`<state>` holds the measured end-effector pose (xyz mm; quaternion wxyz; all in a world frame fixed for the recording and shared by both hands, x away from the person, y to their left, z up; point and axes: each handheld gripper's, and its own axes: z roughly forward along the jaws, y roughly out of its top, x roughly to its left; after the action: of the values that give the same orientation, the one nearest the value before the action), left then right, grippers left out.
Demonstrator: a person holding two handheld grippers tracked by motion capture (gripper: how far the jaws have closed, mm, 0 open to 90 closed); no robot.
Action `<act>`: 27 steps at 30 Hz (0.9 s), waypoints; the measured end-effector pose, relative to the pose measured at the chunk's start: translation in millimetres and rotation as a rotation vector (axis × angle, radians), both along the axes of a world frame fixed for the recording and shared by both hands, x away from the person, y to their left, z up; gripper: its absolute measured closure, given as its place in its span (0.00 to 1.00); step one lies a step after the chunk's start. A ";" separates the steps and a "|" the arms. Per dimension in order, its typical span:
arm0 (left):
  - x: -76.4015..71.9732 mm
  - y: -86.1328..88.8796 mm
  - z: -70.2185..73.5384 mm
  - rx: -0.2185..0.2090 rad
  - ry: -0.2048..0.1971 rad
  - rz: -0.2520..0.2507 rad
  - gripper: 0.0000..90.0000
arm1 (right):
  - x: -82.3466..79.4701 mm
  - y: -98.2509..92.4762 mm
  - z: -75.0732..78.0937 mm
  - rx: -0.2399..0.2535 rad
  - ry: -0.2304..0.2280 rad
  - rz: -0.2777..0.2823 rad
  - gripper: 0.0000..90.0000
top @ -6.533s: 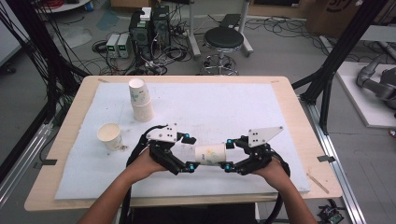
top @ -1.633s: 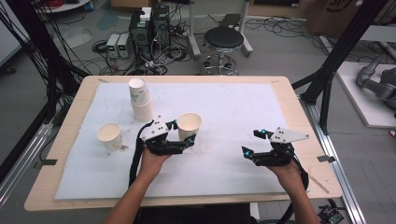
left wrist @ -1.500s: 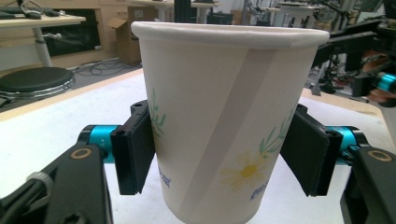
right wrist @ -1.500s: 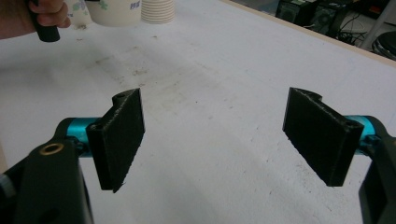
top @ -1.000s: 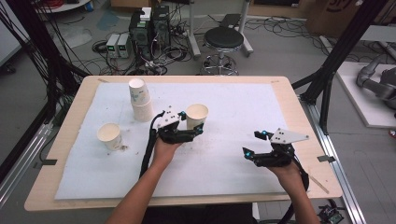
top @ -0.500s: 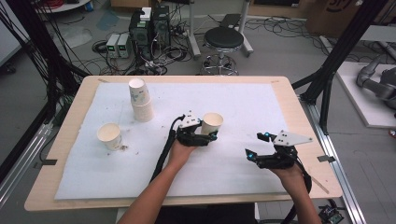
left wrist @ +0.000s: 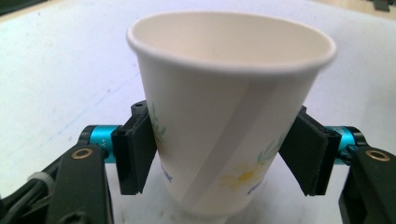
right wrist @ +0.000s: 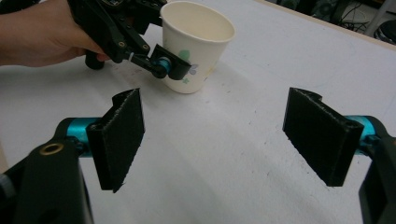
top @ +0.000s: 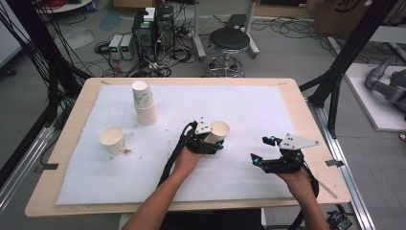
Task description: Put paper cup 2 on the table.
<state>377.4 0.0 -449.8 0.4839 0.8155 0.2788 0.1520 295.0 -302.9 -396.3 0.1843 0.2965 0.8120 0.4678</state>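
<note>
A paper cup [top: 219,130] with a flower print stands upright on the white mat [top: 268,108], right of centre. My left gripper [top: 215,140] is shut on it, one black pad pressed on each side of its lower wall. In the left gripper view the cup [left wrist: 229,116] sits between the pads [left wrist: 135,154], its open mouth up and its inside bare. My right gripper [top: 262,149] rests near the front right of the mat, open, with nothing between its fingers. In the right gripper view the cup [right wrist: 198,44] and the left hand [right wrist: 42,32] lie ahead of my right gripper [right wrist: 219,140].
A stack of upturned paper cups [top: 143,101] stands at the back left of the mat. A single upright cup [top: 112,140] stands at the left with crumbs beside it. The wooden table edge [top: 316,129] runs close on the right.
The left hand has carried the cup to the right and lowered it to the mat. The right gripper has stayed where it was.
</note>
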 end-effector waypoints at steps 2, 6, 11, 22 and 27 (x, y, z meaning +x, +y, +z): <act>-3.3 2.2 0.3 0.029 0.001 -0.002 0.36 | -0.1 0.2 -0.1 0.000 -0.003 0.001 0.24; -5.0 8.6 -2.0 0.021 0.023 -0.001 0.36 | -0.2 0.9 -0.5 -0.004 0.000 0.003 0.24; -5.2 8.1 -4.5 -0.019 0.053 -0.021 0.25 | 0.6 2.8 -1.8 -0.014 0.008 0.011 0.24; -27.0 50.6 8.6 -0.162 -0.003 -0.011 0.20 | 2.2 1.5 -4.8 -0.011 0.014 0.007 0.24; -35.9 81.5 16.8 -0.215 -0.039 0.014 0.20 | 3.1 -0.4 -6.4 0.000 0.012 -0.005 0.24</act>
<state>341.5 81.5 -433.1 0.5727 0.7539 0.2896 0.1404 298.2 -303.4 -402.8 0.1805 0.3014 0.8123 0.4655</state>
